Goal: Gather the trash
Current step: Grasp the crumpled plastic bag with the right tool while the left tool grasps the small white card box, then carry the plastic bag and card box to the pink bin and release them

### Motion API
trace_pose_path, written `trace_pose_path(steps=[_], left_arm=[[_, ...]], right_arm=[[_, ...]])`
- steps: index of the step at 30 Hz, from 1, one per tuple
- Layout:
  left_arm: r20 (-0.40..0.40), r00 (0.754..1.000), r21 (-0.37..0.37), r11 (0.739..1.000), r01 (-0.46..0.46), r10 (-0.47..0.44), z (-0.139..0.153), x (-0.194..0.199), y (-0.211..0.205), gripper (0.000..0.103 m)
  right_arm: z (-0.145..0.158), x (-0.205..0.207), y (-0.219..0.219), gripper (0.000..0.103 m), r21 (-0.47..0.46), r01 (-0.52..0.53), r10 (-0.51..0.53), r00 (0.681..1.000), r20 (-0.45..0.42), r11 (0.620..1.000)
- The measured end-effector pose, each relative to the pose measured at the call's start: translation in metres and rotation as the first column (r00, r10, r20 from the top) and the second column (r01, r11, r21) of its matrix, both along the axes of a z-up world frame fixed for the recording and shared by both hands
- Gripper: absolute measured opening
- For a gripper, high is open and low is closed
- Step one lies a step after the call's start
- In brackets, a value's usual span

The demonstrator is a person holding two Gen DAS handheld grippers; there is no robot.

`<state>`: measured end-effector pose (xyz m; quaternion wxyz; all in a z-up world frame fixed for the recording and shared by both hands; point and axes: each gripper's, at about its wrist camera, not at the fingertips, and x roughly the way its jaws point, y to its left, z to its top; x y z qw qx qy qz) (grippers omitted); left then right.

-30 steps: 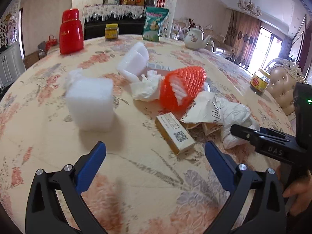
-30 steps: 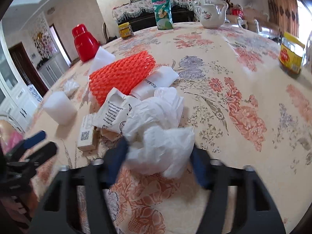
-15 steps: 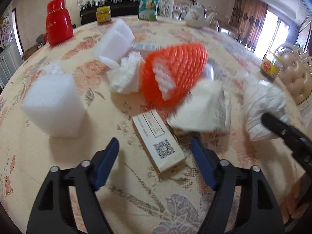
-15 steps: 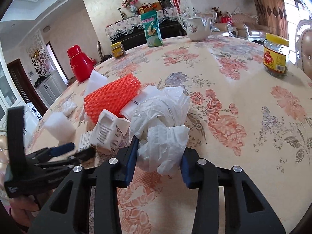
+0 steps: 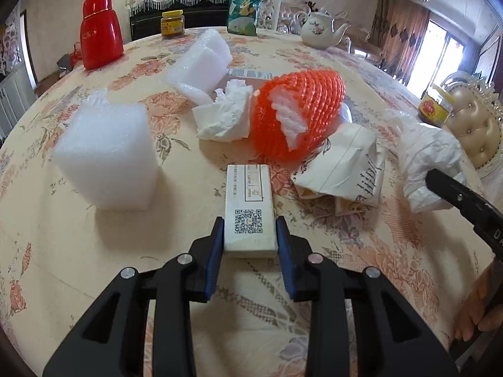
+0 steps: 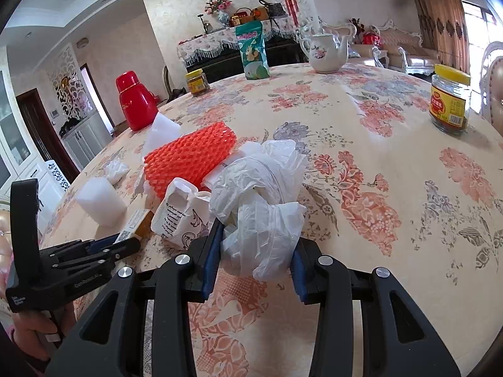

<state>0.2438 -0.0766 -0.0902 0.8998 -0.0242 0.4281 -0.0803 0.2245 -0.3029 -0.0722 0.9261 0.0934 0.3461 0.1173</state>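
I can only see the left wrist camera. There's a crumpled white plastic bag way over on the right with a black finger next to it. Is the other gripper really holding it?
Observer: Yes. The right gripper is shut on the crumpled white plastic bag. Both blue pads press its sides.
Child: Is more trash hiding past the bag?
Observer: None shows. Past it there is only flowered tablecloth, then a glass jar with a yellow lid standing upright.
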Motion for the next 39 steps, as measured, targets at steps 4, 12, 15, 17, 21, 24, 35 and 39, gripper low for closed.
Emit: trace_pose_path(steps=[4,12,15,17,21,24,35,39], left_arm=[[0.051,0.999,-0.025,1.0,0.0,0.001,0.006,-0.007,0.004,0.032],[0.17,0.984,-0.07,0.997,-0.045,0.056,0.023,-0.023,0.014,0.032],[0.212,0.975,-0.072,0.996,-0.051,0.065,0.029,-0.028,0.016,0.032],[0.257,0.965,-0.063,0.997,-0.045,0.059,0.034,-0.035,0.013,0.032],[0.326,0.945,-0.041,0.999,-0.025,0.038,0.045,-0.048,0.007,0.032],[0.357,0.933,-0.058,0.998,-0.022,0.041,0.056,-0.057,0.008,0.032],[0.428,0.903,-0.017,0.999,-0.029,0.034,0.076,-0.103,0.024,0.032],[0.462,0.886,0.01,0.999,-0.049,0.039,0.081,-0.122,0.036,0.032]], right_arm=[[-0.001,0.0,-0.002,0.038,0.015,-0.002,0.002,1.0,-0.003,1.0],[-0.001,0.001,-0.004,0.038,0.025,0.002,-0.002,1.0,0.002,1.0],[0.004,-0.003,0.003,0.038,-0.006,-0.012,0.012,0.999,0.032,1.0],[0.006,-0.006,0.008,0.038,-0.03,-0.015,0.016,0.999,0.052,0.999],[0.011,-0.013,0.013,0.038,-0.066,-0.01,0.017,0.995,0.095,0.998],[0.014,-0.018,0.018,0.038,-0.097,0.004,0.008,0.992,0.13,0.995],[0.044,-0.051,0.07,0.038,-0.201,-0.072,0.116,0.968,0.221,0.977],[0.055,-0.062,0.086,0.038,-0.191,-0.106,0.151,0.959,0.24,0.976]])
